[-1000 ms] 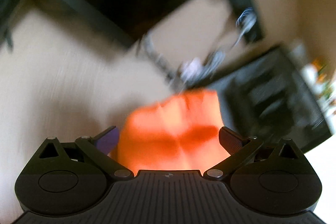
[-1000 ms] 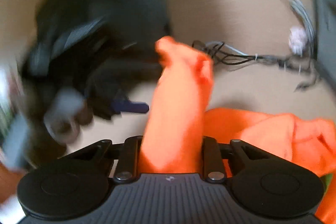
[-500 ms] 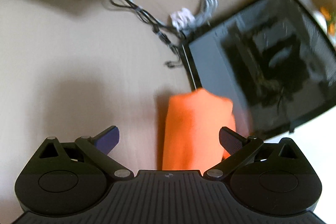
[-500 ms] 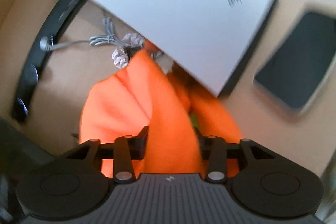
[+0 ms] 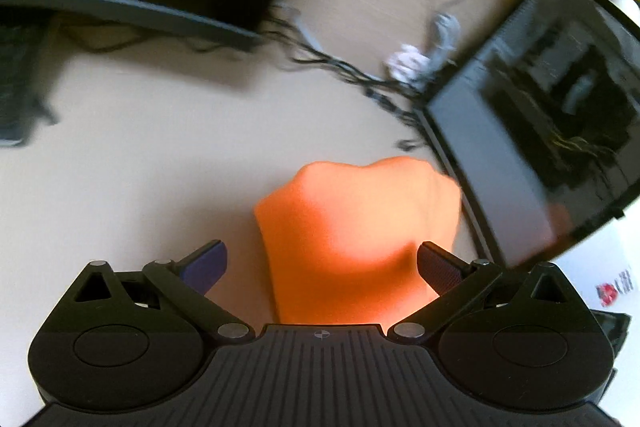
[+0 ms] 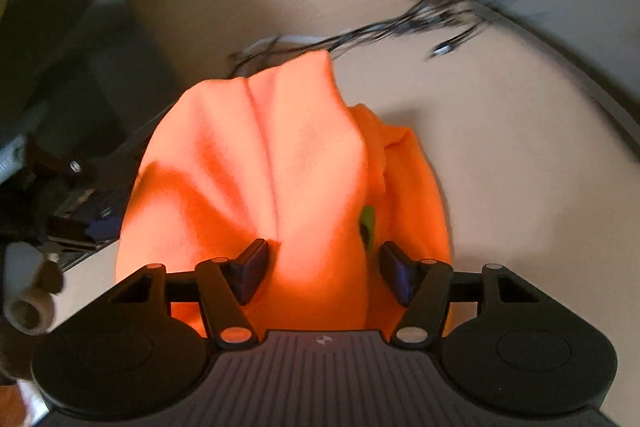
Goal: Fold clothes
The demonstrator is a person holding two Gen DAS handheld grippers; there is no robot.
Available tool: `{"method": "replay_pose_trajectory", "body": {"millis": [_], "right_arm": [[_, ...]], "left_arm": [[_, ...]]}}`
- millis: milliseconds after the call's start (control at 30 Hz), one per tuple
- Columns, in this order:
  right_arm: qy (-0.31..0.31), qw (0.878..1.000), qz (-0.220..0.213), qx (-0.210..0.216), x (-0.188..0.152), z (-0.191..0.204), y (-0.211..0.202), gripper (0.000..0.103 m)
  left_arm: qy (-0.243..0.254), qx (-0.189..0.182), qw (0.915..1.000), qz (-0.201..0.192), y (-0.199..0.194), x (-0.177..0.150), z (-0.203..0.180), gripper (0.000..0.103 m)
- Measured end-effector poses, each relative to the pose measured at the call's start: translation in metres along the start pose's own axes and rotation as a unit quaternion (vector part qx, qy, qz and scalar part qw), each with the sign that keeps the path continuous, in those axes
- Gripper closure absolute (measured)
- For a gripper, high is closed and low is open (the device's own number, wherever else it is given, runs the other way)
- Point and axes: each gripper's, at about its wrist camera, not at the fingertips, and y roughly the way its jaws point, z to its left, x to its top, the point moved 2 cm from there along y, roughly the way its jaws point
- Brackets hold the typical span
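Orange garment (image 6: 276,179): bunched on the beige surface (image 5: 140,155), rising between both grippers' fingers.
Right gripper (image 6: 320,265): jaws parted, cloth heaped between them; whether the pads touch it is unclear.
Left gripper (image 5: 320,263): jaws spread wide, garment (image 5: 356,223) just ahead, unclamped.
Cables (image 5: 340,67): beyond the garment.

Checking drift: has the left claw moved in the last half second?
Yes. In its view the computer case and cable tangle sit lower and closer than before, so the left claw tilted up and back, orange garment between its spread jaws.
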Motion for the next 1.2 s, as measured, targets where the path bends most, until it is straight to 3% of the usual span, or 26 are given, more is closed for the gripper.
{"method": "replay_pose_trajectory", "body": {"millis": [67,167,300,367,433,500,567,633,933,1033,1200], "right_arm": [[-0.036,0.999,0.004,0.011,0.000,0.014,-0.001,0.040],[-0.107,0.994,-0.010,-0.019,0.017,0.025,-0.018,0.037],[-0.154,0.981,-0.088,-0.073,0.057,0.031,-0.053,0.013],[-0.171,0.975,-0.112,-0.089,0.078,0.034,-0.052,0.011],[-0.184,0.973,-0.106,-0.086,0.093,0.038,-0.026,0.006],[-0.202,0.973,-0.064,-0.089,0.096,0.041,0.013,0.005],[-0.246,0.961,-0.009,-0.129,0.086,0.039,0.063,0.005],[-0.285,0.944,0.006,-0.165,0.071,0.032,0.092,0.001],[-0.242,0.957,-0.013,-0.161,0.062,0.013,0.079,0.000],[-0.234,0.956,-0.027,-0.176,0.065,0.016,0.063,0.000],[-0.228,0.968,-0.035,-0.099,0.041,0.024,-0.003,0.000]], "left_arm": [[-0.007,0.008,0.9999,0.000,-0.001,0.000,0.009,0.000],[0.006,0.022,0.9997,0.009,0.014,0.000,0.010,0.000],[-0.014,0.031,0.9987,0.037,0.041,0.001,0.009,0.000],[-0.007,0.041,0.9986,0.033,0.041,0.001,0.005,0.000],[0.000,0.051,0.9983,0.029,0.042,0.000,0.001,0.000],[0.007,0.061,0.9978,0.026,0.042,0.000,-0.003,0.000],[0.014,0.071,0.9971,0.022,0.042,-0.001,-0.007,0.000],[0.021,0.081,0.9963,0.018,0.042,-0.001,-0.011,0.000],[0.050,0.057,0.9971,0.000,0.019,-0.006,-0.023,0.000],[0.060,0.070,0.9956,0.015,0.031,-0.007,-0.018,0.000],[0.072,0.082,0.9941,0.003,0.043,-0.010,-0.018,0.000]]}}
